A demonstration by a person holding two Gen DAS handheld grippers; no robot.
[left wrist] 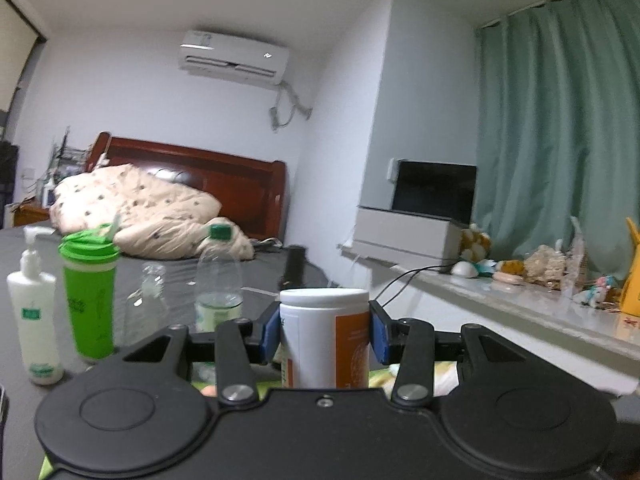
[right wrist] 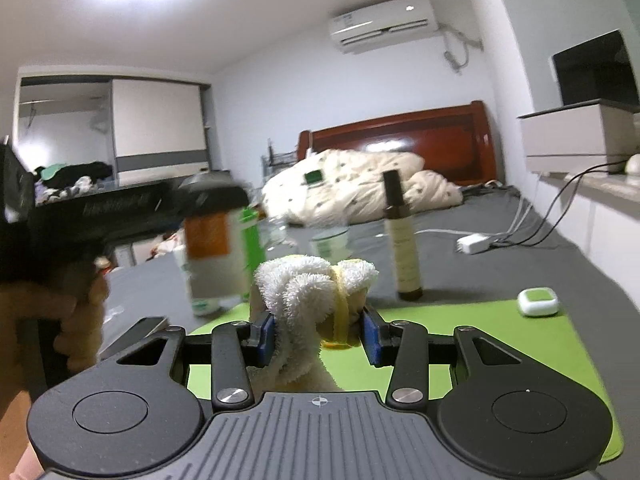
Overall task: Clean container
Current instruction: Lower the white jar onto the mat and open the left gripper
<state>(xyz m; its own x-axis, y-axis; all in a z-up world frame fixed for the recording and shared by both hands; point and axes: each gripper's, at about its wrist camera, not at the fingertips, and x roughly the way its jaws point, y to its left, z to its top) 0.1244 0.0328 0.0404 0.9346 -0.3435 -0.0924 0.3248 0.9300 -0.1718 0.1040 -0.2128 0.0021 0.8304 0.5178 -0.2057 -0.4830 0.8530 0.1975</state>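
**A:** Left wrist view. What does the left claw [left wrist: 325,332] hold?

**B:** A white container [left wrist: 325,336] with an orange label, clamped upright between the two blue pads, lid on. Behind it, on the grey surface, stand a white pump bottle [left wrist: 34,316], a green tumbler [left wrist: 90,292] and a clear water bottle [left wrist: 218,276]. The windowsill [left wrist: 520,300] to the right carries small clutter.

**A:** Right wrist view. And the right claw [right wrist: 318,330]?

**B:** Closed on a rolled white cloth [right wrist: 312,288], bound with a yellow band (the roll sticks up above the pads). Below it lies a green mat [right wrist: 460,344]; on the mat's far corner sits a small white-and-green case [right wrist: 537,301], and just beyond its edge stands a tall dark-capped bottle [right wrist: 402,240].

**A:** Where is the container in this view?

**B:** At left, blurred, lifted off the mat in the other claw, with a person's hand [right wrist: 60,320] on that handle. It is near the cloth but apart from it.

**A:** Progress?

**B:** As I judge it, early: both tools are in hand, cloth and container not yet touching. The wiping itself appears wholly left to do; no dirt can be made out on the container.
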